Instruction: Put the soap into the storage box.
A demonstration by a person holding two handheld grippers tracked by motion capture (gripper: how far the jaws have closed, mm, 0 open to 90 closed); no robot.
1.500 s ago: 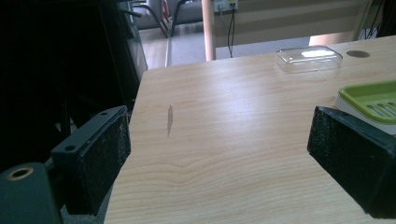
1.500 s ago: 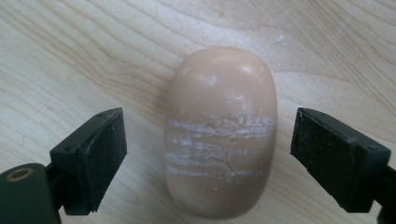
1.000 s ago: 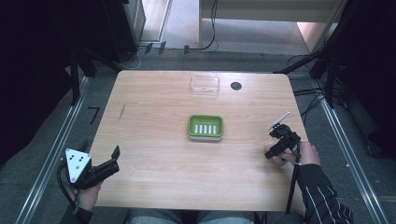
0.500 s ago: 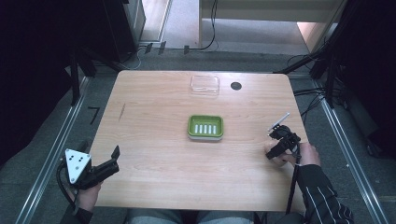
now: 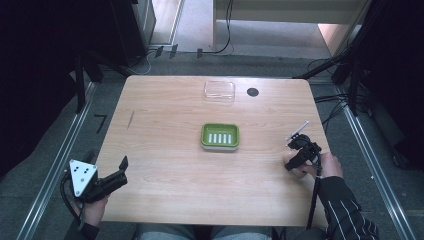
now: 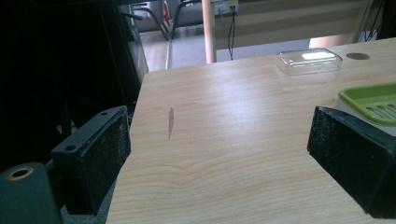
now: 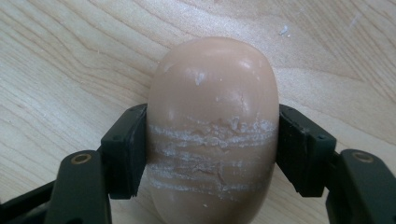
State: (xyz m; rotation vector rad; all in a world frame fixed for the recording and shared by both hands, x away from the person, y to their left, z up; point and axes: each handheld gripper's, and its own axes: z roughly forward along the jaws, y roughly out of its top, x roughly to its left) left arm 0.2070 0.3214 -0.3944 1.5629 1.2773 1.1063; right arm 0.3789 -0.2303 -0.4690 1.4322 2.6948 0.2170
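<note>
A beige oval soap bar (image 7: 212, 130), scuffed with white scratch lines, lies on the wooden table (image 5: 165, 120) near its right edge. My right gripper (image 5: 295, 162) points down over it, and both black jaws press against the bar's sides, so it is shut on the soap (image 5: 291, 161). A green slotted soap dish (image 5: 220, 136) sits at the table's middle, also seen as the green dish (image 6: 369, 100) at the right of the left gripper view. My left gripper (image 5: 117, 172) rests at the table's front left corner, open, with nothing between its jaws.
A clear plastic lid (image 5: 219, 91) lies at the far middle of the table, next to a dark round hole (image 5: 252, 92). A dark streak (image 6: 170, 122) marks the wood at the left. Cables and metal rails run along the floor around the table.
The right gripper has shifted slightly lower and toward the near edge over the soap. The left gripper has not moved.
</note>
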